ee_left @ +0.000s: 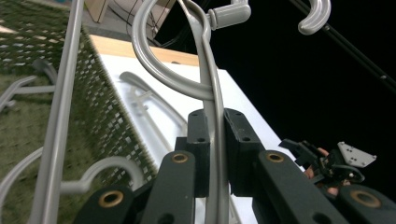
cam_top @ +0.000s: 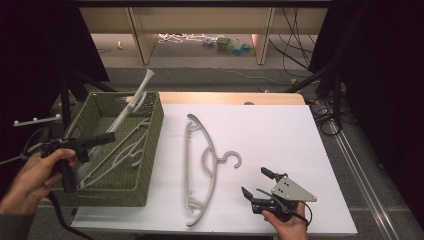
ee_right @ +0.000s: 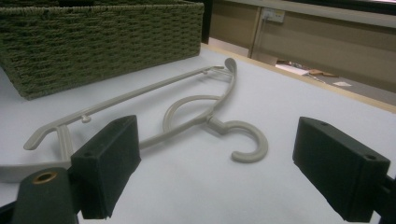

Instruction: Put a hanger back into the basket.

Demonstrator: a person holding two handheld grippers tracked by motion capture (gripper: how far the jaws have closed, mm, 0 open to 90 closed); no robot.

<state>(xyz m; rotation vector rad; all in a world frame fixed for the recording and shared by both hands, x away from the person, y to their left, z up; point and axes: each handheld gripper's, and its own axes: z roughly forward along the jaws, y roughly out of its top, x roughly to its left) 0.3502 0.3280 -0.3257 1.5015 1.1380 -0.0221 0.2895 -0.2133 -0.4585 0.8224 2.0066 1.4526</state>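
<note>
Hangers come out cleanly if we lift this grey hanger (ee_left: 211,93) straight up, clear of the green woven basket (cam_top: 150,150). Left gripper (cam_top: 102,138) fingers clench its thin, curved plastic arm over the basket; right gripper (cam_top: 257,185) rests released on the white surface (cam_top: 280,130).

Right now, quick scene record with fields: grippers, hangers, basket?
left gripper: shut on held hanger, over the basket
right gripper: open, empty, near table's front edge
held hanger: grey, tilted, one end sticking up past the basket's far rim
flat hanger: grey, lying on the white table, right of the basket
basket: green, woven, more hangers inside
</note>
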